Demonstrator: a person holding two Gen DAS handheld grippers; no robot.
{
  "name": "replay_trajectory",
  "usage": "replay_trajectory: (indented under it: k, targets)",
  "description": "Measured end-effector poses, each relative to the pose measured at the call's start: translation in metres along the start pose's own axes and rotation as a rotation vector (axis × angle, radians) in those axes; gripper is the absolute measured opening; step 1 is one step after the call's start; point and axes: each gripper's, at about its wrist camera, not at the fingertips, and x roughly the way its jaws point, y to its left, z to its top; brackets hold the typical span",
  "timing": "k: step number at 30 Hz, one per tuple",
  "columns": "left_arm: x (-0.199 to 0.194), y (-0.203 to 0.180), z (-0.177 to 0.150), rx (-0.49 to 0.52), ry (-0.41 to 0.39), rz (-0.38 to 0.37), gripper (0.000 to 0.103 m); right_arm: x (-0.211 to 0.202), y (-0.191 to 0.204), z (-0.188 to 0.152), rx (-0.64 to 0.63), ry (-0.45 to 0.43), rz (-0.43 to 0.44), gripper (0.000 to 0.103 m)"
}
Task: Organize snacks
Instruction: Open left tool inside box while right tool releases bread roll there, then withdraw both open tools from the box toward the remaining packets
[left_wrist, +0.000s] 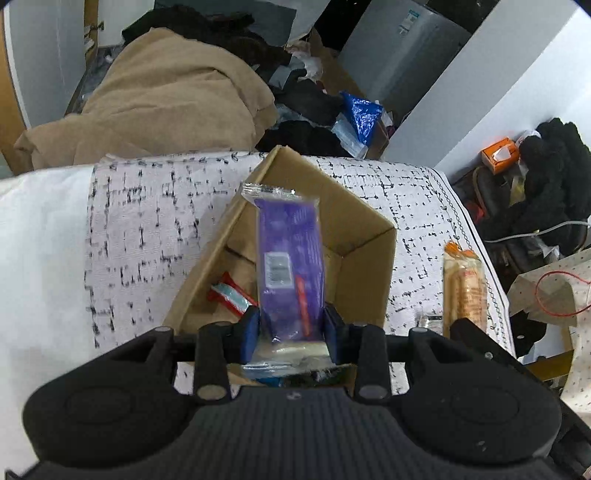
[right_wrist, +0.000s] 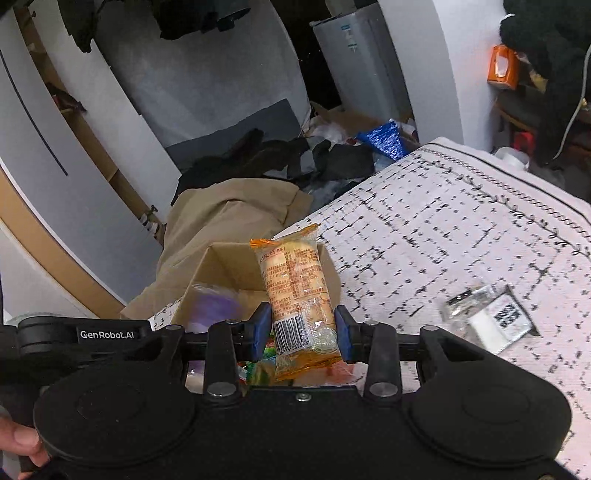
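1. Both snacks look ready to go into the cardboard box (left_wrist: 364, 236) on the patterned tablecloth (left_wrist: 155, 221), so I'd say the step in hand is the drop. To do it well, bring each packet low over the open box before letting go, so neither catches the rim or slides out onto the cloth.
2. I'd release one at a time; the two tools are close together over the same opening and could knock each other.
3. The left gripper (left_wrist: 291, 330) is clamped on the lower end of the purple packet (left_wrist: 290, 254), which stands upright above the box. A red and white wrapper (left_wrist: 229, 295) already lies inside.
4. The right gripper (right_wrist: 303, 328) has its blue pads (right_wrist: 261, 325) pressed against both sides of the orange packet (right_wrist: 297, 291), near the barcode end, held above the box's near corner.
5. A clear packet (right_wrist: 487, 317) with a printed label lies on the cloth to the right, well apart from the box.
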Motion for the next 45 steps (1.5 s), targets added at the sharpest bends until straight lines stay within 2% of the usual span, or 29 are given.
replay_trajectory:
  k: [3, 8, 10, 12, 18, 23, 31, 38, 41, 45]
  targets:
    - [-0.001, -0.003, 0.003, 0.034, -0.019, 0.018, 0.04, 0.01, 0.006, -0.001, 0.005, 0.014, 0.008, 0.036]
    - [-0.003, 0.007, 0.006, 0.007, -0.014, 0.025, 0.043, 0.019, 0.016, -0.002, 0.017, 0.025, 0.038, 0.039]
    - [-0.005, 0.012, 0.005, -0.003, -0.011, 0.035, 0.043, 0.019, 0.018, -0.001, 0.026, 0.022, 0.06, 0.062]
    - [-0.006, 0.015, 0.003, -0.012, -0.006, 0.041, 0.043, 0.015, 0.018, -0.003, 0.026, 0.012, 0.047, 0.067]
    - [-0.013, 0.016, -0.002, -0.027, 0.001, 0.046, 0.053, -0.002, 0.006, -0.01, 0.045, 0.02, 0.023, 0.067]
    - [-0.02, 0.008, -0.008, -0.015, 0.004, 0.053, 0.081, -0.02, -0.008, -0.012, 0.061, 0.009, -0.004, 0.069]
    - [-0.033, -0.011, -0.02, 0.02, -0.008, 0.072, 0.084, -0.053, -0.039, -0.014, 0.097, -0.036, -0.037, 0.079]
    - [-0.044, -0.029, -0.033, 0.037, -0.04, 0.067, 0.098, -0.076, -0.062, -0.016, 0.123, -0.061, -0.057, 0.081]
    - [-0.048, -0.039, -0.038, 0.044, -0.051, 0.057, 0.101, -0.084, -0.07, -0.017, 0.127, -0.069, -0.063, 0.089]
    - [-0.053, -0.052, -0.047, 0.067, -0.071, 0.056, 0.103, -0.094, -0.081, -0.019, 0.134, -0.076, -0.061, 0.09]
